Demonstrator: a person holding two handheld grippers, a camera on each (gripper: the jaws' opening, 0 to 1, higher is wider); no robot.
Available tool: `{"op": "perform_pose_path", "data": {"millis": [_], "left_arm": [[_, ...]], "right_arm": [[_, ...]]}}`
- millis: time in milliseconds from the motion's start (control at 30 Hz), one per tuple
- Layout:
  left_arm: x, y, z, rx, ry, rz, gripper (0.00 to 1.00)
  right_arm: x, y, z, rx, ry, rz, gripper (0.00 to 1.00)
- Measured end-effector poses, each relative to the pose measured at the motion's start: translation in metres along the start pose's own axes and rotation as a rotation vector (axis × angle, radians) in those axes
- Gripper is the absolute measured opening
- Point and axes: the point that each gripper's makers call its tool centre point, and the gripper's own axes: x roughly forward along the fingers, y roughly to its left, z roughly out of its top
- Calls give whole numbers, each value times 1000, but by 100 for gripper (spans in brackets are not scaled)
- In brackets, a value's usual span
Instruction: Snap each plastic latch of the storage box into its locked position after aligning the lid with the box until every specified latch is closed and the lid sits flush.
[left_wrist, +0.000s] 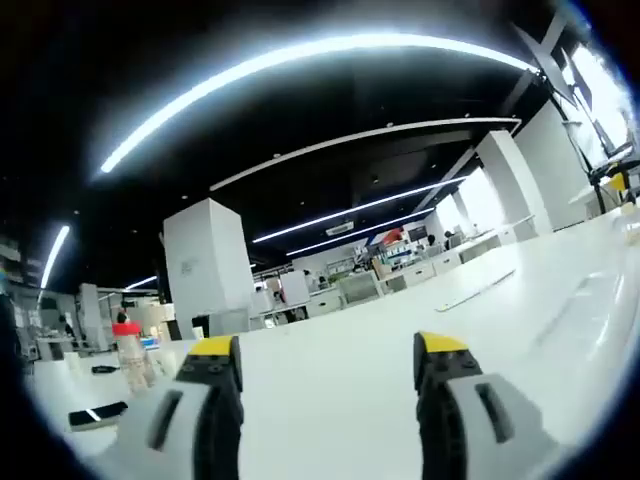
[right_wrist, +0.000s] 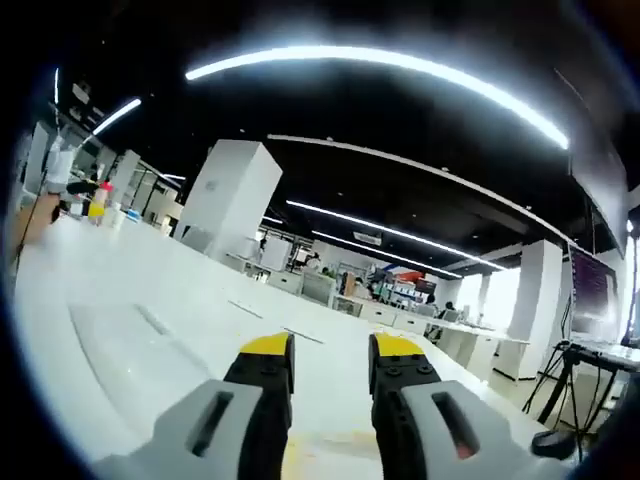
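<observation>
Yellow-tipped jaws of the left gripper stand wide apart with nothing between them, low over a white table. In the right gripper view the right gripper has its jaws only a narrow gap apart, also holding nothing. A faint yellowish patch lies on the table just below and between them.

Just past the right jaws a shallow raised panel shows on the table to the left; I cannot tell whether it is the lid. A similar pale, flat shape lies to the right in the left gripper view. Neither picture lets me pick out a storage box or any latch, so where the task's thing sits cannot be told.

Farther off in the left gripper view, a red-capped bottle stands near the table's edge, with a dark flat object beside it. Beyond are white pillars, desks and long ceiling lights.

The risk, as I judge it: both grippers point out across the room, not at a box, so a move made now would go in unsighted. A latch could be missed, or pressed before the lid is aligned, leaving it not flush.
</observation>
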Motion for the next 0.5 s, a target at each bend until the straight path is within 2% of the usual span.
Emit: {"op": "perform_pose_path", "data": {"millis": [100, 200, 300, 333, 367, 400, 500], "left_arm": [[0, 0, 15, -1, 4, -6, 66], [-2, 2, 37, 8, -23, -5, 68], [-2, 3, 59, -30, -48, -28, 69], [1, 4, 64, -42, -23, -46, 68], [2, 3, 65, -46, -11, -50, 67], [5, 2, 67, -46, -2, -59, 68], [9, -8, 77, -64, -51, -105, 67]], "right_arm": [[1, -1, 2, 20, -15, 5, 27], [2, -5, 7, 48, -24, 6, 27], [1, 2, 28, 40, -38, 62, 27], [1, 8, 39, -18, -43, 101, 27], [1, 10, 45, -78, -22, 118, 28], [2, 12, 48, -98, -6, 122, 29], [4, 14, 67, -76, -56, 156, 29]]}}
